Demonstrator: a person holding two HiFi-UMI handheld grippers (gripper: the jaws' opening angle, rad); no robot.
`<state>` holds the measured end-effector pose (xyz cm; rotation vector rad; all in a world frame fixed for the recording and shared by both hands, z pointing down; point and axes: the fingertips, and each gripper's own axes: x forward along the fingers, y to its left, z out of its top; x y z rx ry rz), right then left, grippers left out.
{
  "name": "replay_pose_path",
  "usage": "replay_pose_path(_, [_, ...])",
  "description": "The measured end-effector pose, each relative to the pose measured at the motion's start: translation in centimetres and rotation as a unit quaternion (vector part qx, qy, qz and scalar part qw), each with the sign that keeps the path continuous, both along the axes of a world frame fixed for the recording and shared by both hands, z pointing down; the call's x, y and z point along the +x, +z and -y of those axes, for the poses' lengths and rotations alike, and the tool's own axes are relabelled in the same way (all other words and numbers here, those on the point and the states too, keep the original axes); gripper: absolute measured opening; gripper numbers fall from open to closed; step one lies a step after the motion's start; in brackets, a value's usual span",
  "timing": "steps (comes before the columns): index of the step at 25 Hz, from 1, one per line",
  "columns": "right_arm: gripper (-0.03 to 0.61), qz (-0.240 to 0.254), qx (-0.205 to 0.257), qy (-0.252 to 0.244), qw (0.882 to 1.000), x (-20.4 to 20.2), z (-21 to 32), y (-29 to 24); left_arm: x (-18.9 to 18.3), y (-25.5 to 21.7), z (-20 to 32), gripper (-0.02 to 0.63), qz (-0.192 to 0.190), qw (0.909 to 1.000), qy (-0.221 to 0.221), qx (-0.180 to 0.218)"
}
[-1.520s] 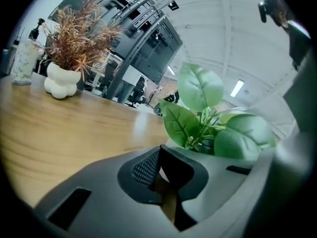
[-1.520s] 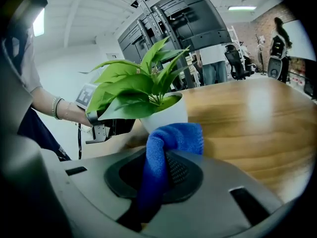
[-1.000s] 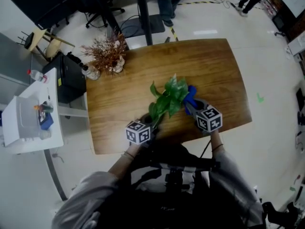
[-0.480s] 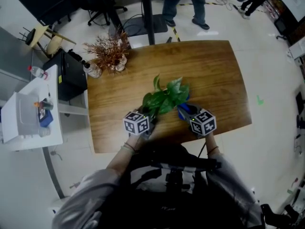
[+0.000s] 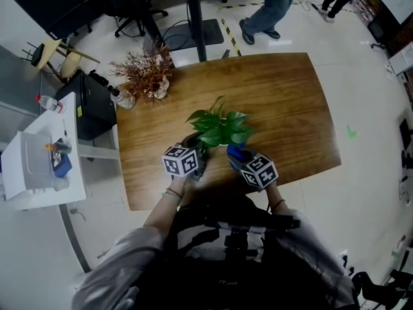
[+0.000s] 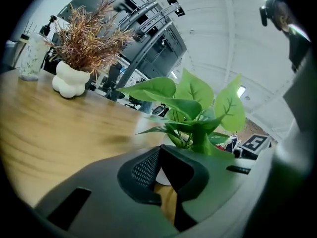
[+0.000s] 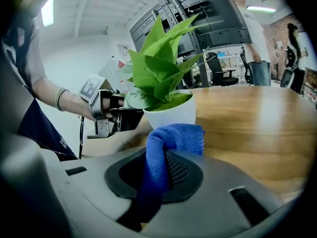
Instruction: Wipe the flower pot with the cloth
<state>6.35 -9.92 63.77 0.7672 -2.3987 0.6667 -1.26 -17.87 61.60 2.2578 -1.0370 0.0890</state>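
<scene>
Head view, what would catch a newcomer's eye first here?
The leafy green plant in its white flower pot stands out first, mid-table, with the left gripper shut on the pot. Next comes the bright blue cloth, pinched in the right gripper just in front of the pot.

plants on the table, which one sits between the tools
The green-leaved plant in the white pot; the dried brown plant stands at the far corner.

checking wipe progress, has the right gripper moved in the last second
Yes: the right gripper has shifted left, farther from the table's right edge.
</scene>
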Motion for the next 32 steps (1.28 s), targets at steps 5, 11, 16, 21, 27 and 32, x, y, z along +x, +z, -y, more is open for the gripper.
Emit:
replay_pose_path(5, [0.057, 0.001, 0.01, 0.027, 1.0, 2.5, 0.7, -1.3, 0.4, 0.1, -1.9, 0.006, -0.005, 0.9999, 0.01, -0.008])
replay_pose_path(11, [0.057, -0.006, 0.046, 0.053, 0.998, 5.5, 4.0, -3.4, 1.6, 0.8, -4.7, 0.006, -0.012, 0.999, 0.036, -0.024])
replay_pose_path(16, [0.057, 0.005, 0.074, 0.043, 0.996, 4.9, 7.0, -5.3, 2.7, 1.0, -5.3, 0.006, -0.011, 0.9981, 0.056, -0.025])
replay_pose_path(21, [0.057, -0.003, 0.065, 0.012, 0.998, 3.3, 6.9, -4.8, 2.3, 0.7, -4.3, 0.006, -0.005, 0.9986, 0.05, -0.018])
replay_pose_path(27, [0.057, 0.003, 0.041, 0.002, 0.999, 1.8, 4.8, -3.3, -0.2, 0.8, -2.4, 0.006, -0.004, 0.9998, 0.013, -0.015])
replay_pose_path(32, [0.057, -0.007, 0.021, -0.028, 0.999, -1.0, 2.7, -1.8, -2.3, 0.3, 0.3, 0.006, -0.007, 0.9996, -0.024, -0.009])
